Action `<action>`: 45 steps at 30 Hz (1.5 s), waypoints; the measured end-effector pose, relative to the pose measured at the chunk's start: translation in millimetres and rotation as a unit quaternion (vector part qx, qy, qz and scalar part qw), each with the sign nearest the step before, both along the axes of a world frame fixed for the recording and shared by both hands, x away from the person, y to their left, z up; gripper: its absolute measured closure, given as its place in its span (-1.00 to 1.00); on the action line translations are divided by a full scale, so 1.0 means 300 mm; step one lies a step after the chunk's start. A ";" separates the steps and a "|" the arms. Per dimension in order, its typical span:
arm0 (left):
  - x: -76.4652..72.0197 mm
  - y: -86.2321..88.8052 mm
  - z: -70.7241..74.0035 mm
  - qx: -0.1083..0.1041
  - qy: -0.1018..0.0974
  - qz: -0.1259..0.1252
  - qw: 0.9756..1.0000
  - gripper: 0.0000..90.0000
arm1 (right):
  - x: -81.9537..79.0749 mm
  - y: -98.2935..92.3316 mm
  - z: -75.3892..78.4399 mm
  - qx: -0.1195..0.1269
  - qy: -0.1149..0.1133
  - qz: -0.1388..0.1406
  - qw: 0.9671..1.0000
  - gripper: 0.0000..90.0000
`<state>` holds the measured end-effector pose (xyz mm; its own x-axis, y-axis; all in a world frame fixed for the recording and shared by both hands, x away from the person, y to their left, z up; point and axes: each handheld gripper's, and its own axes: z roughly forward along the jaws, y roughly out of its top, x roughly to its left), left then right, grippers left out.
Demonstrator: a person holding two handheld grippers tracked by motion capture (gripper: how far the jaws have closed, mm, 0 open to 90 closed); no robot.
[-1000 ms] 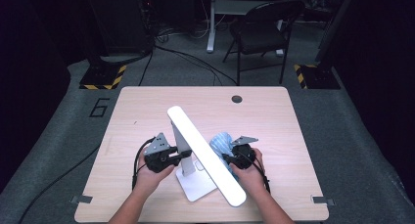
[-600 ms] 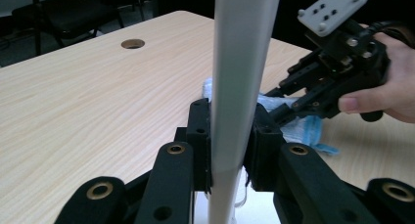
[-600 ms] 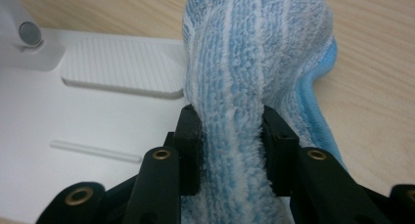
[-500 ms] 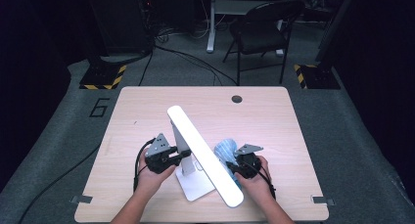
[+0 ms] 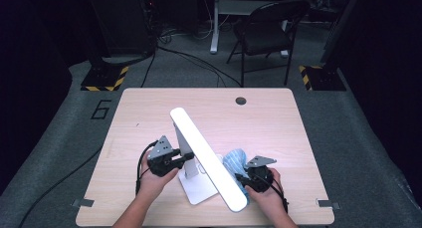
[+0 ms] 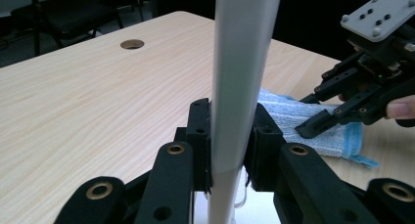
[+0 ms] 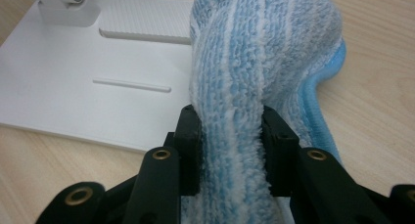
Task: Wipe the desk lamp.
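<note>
The tongs point(image 7: 230, 150) rise from the bottom of the frame, their two black jaws clamped on a bunched blue-and-white striped terry cloth point(image 7: 259, 53), the pile squeezed narrow between the pads. Above the tongs the cloth swells into a rounded mass, its plain light-blue hem curving down to their right. Up and to the left of the tongs lies a flat white lamp base point(image 7: 83, 87), with a thin raised line and a ribbed strip. Base and cloth rest on a pale wood-grain surface point(image 7: 381, 77).
</note>
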<state>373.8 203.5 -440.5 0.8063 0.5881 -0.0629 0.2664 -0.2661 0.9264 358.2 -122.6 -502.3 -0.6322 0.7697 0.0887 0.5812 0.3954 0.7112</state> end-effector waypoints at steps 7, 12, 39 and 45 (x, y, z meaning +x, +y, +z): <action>0.004 0.006 0.000 -0.001 0.003 -0.016 1.000 0.69 | 0.058 0.023 -0.003 -0.003 -0.007 -0.008 1.000 0.46; 0.006 0.004 -0.002 -0.004 0.000 -0.018 1.000 0.69 | 0.105 0.059 -0.005 -0.006 -0.008 -0.015 1.000 0.46; 0.000 0.000 -0.002 -0.001 0.000 0.002 1.000 0.68 | 0.105 0.060 0.006 0.016 0.000 -0.013 1.000 0.47; 0.007 0.004 0.001 0.003 0.000 -0.008 1.000 0.68 | 0.061 0.033 0.020 0.015 -0.012 -0.020 1.000 0.46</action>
<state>376.0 204.8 -440.3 0.8154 0.5759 -0.0592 0.2614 -0.2750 0.9252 376.5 -112.9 -496.4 -0.6029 0.7919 0.0974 0.5796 0.3508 0.7356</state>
